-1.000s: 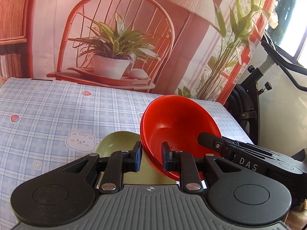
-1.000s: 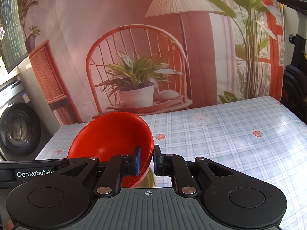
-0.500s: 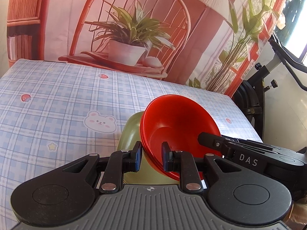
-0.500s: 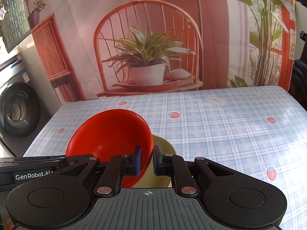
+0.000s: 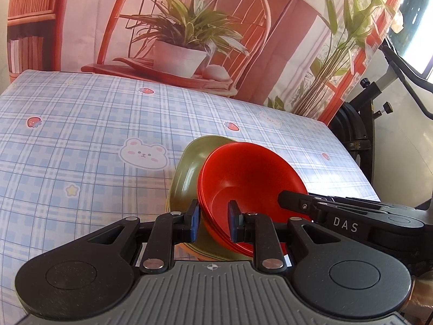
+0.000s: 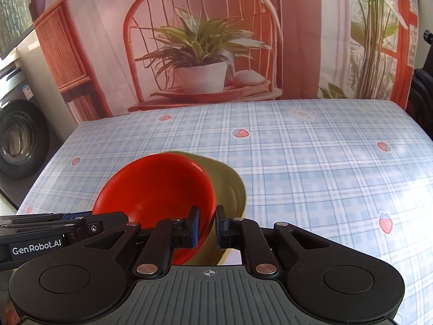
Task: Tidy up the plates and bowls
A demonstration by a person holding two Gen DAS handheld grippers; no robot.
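Note:
A stack of red bowls (image 5: pixel 249 178) sits inside an olive-green plate stack (image 5: pixel 189 173), above the blue checked tablecloth. My left gripper (image 5: pixel 213 219) is shut on the near-left rim of the red bowls, one finger inside and one outside. My right gripper (image 6: pixel 207 224) is shut on the opposite rim of the same red bowls (image 6: pixel 157 187), with the green plates (image 6: pixel 230 187) just outside its right finger. Each gripper shows at the edge of the other's view. The underside of the stack is hidden.
The table (image 6: pixel 311 162) carries a blue plaid cloth with bear and strawberry prints. A printed backdrop of a chair and plant hangs behind it. An exercise bike (image 5: pixel 379 103) stands past the right edge, a washing machine (image 6: pixel 16 140) past the left.
Both grippers have come down and tilted forward with the bowls and plates. More of the tabletop shows, and the green plates are more exposed behind the red bowls.

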